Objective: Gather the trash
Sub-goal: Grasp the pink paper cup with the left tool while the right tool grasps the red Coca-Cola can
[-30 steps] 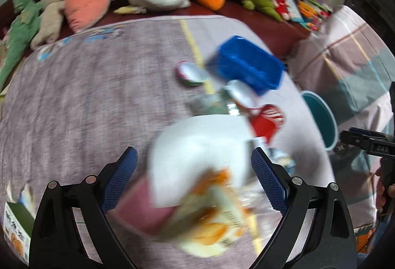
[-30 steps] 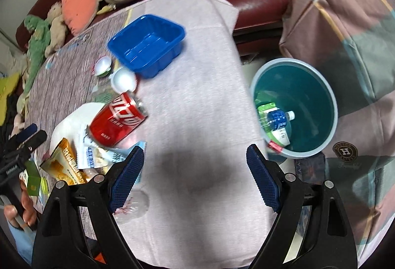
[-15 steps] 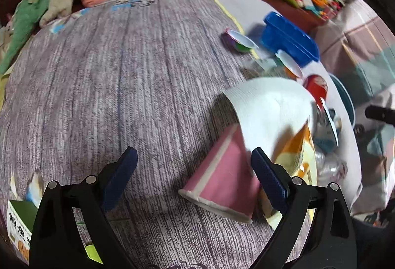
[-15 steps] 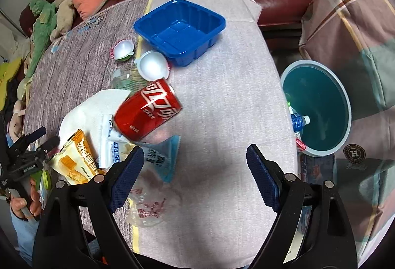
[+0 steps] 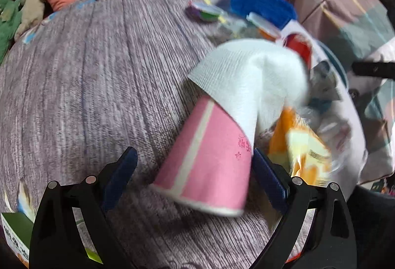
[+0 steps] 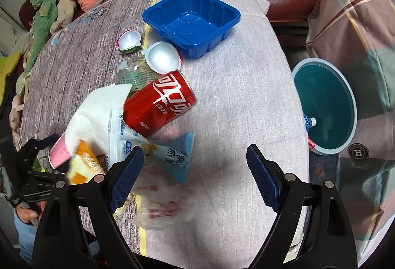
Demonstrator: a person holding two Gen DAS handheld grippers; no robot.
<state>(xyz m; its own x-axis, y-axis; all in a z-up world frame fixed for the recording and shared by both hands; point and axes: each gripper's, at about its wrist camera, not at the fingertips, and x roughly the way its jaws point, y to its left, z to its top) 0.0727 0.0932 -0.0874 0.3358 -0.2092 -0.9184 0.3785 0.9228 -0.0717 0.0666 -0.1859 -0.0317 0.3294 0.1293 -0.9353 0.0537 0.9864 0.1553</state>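
My left claw (image 5: 192, 176) is spread wide at the bottom of its frame, gripping nothing, with the pink paper cup (image 5: 209, 165) lying on its side in the gap between the pads; I judge it is lined up that way because the cup is my next pick. The cup's rim faces me, low and centre, its narrow end tucked under a white napkin (image 5: 249, 79) draped over it, so I would expect the napkin to drag along. Just right of the cup sits a blurred orange snack wrapper (image 5: 301, 145).

My right claw (image 6: 195, 174) is also wide and empty, hovering over the pale end of the bench (image 6: 234, 66), which I read as waiting its turn near the bin. Just beyond its left pad lies a light blue wrapper (image 6: 177, 155), then the red can (image 6: 160, 106) on its side, resting partly on the litter. Farther up are a white lid (image 6: 163, 56) and the blue tray (image 6: 192, 22). At the right edge, below the bench, stands the teal bin (image 6: 325, 106), a bottle visible at its rim.
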